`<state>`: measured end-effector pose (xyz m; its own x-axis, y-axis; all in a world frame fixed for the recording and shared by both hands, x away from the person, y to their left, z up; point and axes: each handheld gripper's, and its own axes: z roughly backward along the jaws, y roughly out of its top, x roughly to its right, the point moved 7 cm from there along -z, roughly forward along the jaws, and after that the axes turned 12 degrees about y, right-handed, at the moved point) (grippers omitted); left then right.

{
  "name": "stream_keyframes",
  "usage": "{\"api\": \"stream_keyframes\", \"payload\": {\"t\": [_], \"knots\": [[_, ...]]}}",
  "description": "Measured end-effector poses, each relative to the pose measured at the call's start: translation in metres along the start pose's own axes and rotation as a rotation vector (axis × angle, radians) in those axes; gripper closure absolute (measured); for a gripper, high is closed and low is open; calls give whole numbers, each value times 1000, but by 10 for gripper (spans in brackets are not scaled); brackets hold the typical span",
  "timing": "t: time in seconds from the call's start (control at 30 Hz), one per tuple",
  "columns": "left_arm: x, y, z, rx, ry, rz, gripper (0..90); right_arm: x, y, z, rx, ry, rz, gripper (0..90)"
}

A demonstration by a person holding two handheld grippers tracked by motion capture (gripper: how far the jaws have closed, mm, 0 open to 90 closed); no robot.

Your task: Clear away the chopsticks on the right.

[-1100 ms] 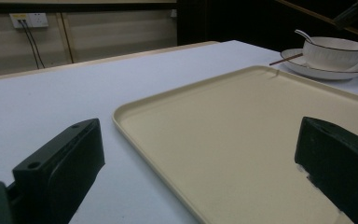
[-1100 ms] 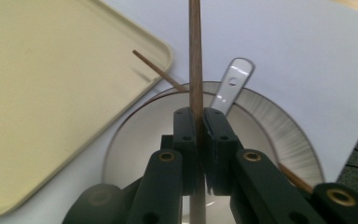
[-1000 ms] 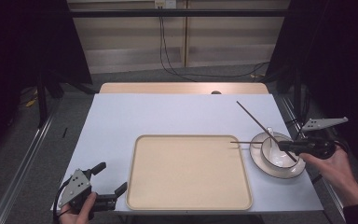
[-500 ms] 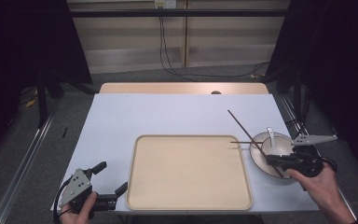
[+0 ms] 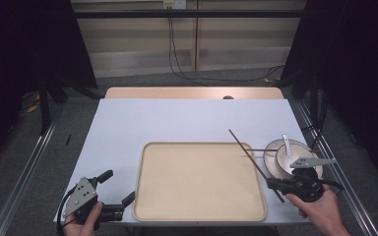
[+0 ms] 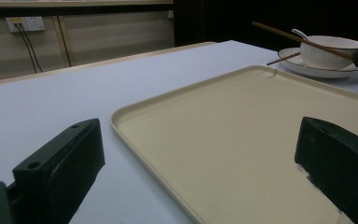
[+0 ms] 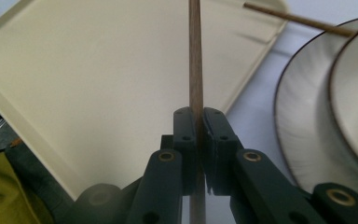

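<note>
- High view: your right gripper [image 5: 275, 184] sits at the counter's near right corner, held in your right hand [image 5: 320, 214], with its jaws clamped on a chopstick [image 5: 250, 156].
- That chopstick runs diagonally from the jaws up and away over the right edge of the tray [image 5: 199, 181]; a short length sticks out behind the jaws toward you.
- Right gripper view: the two jaws are closed tight against the chopstick [image 7: 196, 70], which passes straight up between them above the tray [image 7: 98, 70].
- A second chopstick [image 5: 275, 150] lies across the plate rim, its tip reaching over the tray's right edge.
- The plate [image 5: 270, 164] stands just right of the tray, on the counter [image 5: 177, 123]; a bowl [image 5: 288, 157] sits on it with a spoon [image 5: 286, 142] inside.
- Your left gripper [image 5: 115, 196] rests at the near left corner of the counter in your left hand [image 5: 86, 223], just left of the tray.
- Left gripper view: its jaws stand wide apart and hold nothing; one is over the bare counter [image 6: 51, 102], the other over the tray [image 6: 242, 140].
- From that view you also see the bowl [image 6: 335, 49] and plate [image 6: 317, 70] at the far side, with the held chopstick [image 6: 303, 39] crossing in front of the bowl.
</note>
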<state>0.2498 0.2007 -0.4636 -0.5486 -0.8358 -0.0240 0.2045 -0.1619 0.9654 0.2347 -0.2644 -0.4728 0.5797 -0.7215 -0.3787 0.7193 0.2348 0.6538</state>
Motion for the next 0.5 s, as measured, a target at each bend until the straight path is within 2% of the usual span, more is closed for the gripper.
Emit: {"api": "stream_keyframes", "payload": {"t": [0.33,0.4,0.43,0.47,0.5], "knots": [[0,0,0,1,-2,0,14,-10,-6,-21,-12,2,-61,848],[0,0,0,1,-7,0,14,-12,-8,-26,-20,-12,-83,848],[0,0,0,0,-1,1,15,-12,-8,-28,-20,-9,-78,848],[0,0,0,1,-4,3,15,-14,-9,-30,-24,-15,-103,848],[0,0,0,1,-1,3,15,-14,-9,-31,-24,-17,-107,848]]}}
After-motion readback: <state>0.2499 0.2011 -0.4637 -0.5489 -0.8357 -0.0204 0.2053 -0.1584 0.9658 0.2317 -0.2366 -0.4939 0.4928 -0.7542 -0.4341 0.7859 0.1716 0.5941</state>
